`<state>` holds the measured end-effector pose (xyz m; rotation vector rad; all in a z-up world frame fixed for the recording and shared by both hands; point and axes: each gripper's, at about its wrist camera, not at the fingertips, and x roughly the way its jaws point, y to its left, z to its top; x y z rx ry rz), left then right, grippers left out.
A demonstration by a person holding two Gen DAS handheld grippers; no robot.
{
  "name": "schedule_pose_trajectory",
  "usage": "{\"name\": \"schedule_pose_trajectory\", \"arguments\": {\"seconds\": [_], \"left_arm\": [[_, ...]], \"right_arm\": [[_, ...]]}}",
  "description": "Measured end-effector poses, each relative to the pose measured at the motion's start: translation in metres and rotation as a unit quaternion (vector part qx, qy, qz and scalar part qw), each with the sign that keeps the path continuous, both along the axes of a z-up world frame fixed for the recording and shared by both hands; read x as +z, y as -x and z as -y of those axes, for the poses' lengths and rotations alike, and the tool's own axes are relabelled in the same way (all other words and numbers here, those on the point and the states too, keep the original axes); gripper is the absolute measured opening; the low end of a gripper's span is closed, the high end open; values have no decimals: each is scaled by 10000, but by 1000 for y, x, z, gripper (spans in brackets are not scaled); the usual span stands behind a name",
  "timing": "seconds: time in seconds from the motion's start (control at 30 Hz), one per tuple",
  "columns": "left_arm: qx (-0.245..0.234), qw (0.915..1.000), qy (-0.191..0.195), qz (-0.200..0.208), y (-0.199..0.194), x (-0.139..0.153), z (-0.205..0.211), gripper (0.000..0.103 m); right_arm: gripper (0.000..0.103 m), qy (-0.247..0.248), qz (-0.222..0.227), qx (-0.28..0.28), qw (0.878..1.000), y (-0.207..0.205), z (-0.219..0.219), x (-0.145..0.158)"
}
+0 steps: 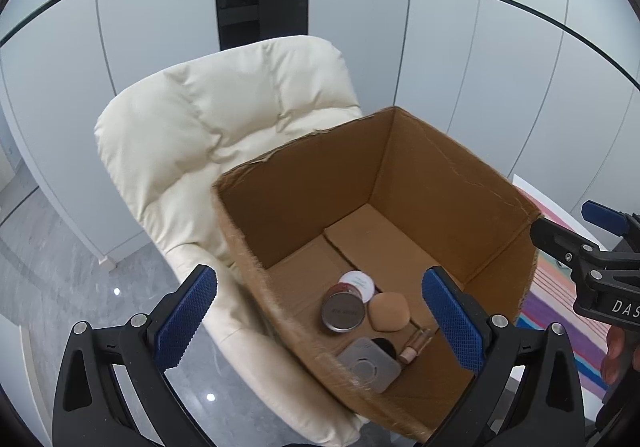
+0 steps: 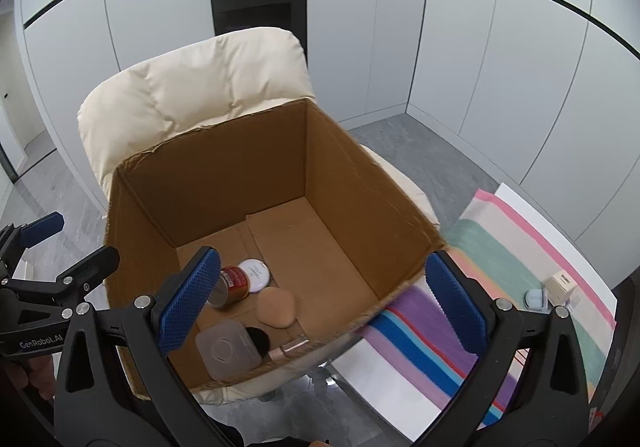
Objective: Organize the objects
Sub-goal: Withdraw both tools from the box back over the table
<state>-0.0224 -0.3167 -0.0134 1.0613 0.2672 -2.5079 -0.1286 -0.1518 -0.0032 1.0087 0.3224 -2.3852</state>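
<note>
Both grippers are hovering above an open cardboard box point(image 1: 400, 183) that is sitting on a cream padded chair point(image 1: 208, 135). The left gripper point(image 1: 320, 321) is holding its jaws released, nothing between them; the right gripper point(image 2: 324, 301) is likewise spread wide and carrying nothing. Box contents, counted: one round tin with a red label point(image 2: 234, 281) lying on its side, one white round compact point(image 2: 256, 274) touching it, one tan makeup sponge point(image 2: 276, 307), one translucent square case point(image 2: 226, 347), one dark brush head point(image 2: 258, 336) beside that case, and one small clear bottle with a pinkish cap point(image 2: 290, 347) against the near wall; six items in all. In the left wrist view these are lying between the jaws, low in the gap, the tin point(image 1: 343, 312) showing its grey lid end-on. The right wrist view is showing the tin's red side instead, partly behind its left jaw, with the sponge nearer the middle of the gap. Only the right wrist view is showing the tabletop point(image 2: 400, 383) beyond the right jaw, covered by a striped cloth point(image 2: 500, 267), with one small cream box point(image 2: 562, 287) and one pale blue case point(image 2: 535, 298) just beside it; a further item there is too small to tell. The left view is catching only the cloth edge, plus the other gripper at its right.
</note>
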Motion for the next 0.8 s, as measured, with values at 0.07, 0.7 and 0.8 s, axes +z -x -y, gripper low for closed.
{"name": "schedule_pose_trajectory", "arguments": {"seconds": [0.07, 0.7, 0.8], "left_arm": [[-55, 10000, 0, 4, 5, 0, -6, 103], [-769, 9970, 49, 24, 50, -1, -77, 103], [-874, 9962, 65, 10, 57, 1, -88, 103]], "right_arm": [[103, -7, -4, -44, 10000, 2, -7, 0], [103, -21, 15, -674, 9977, 18, -88, 0], [103, -56, -21, -785, 9969, 19, -100, 0]]}}
